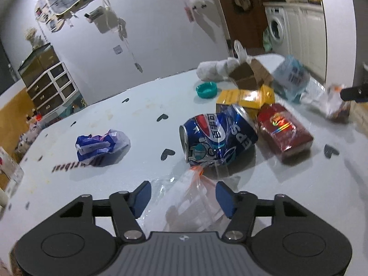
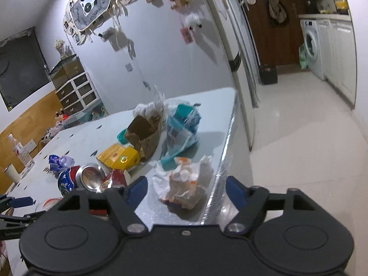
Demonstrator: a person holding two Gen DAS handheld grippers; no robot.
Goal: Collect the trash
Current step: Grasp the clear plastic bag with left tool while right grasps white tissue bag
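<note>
Left gripper (image 1: pixel 182 197): jaws apart astride clear plastic bag (image 1: pixel 195 204); right gripper (image 2: pixel 186 192): jaws apart around crumpled wrapper (image 2: pixel 184 184); blue can (image 1: pixel 216 135) beyond

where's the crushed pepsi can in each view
Left wrist: the crushed Pepsi can lies on its side at centre, just beyond the clear plastic bag between the fingers.
Right wrist: the same can sits low at the left, its silver end toward the camera.
Shared landmark: the yellow box just behind the can.
</note>
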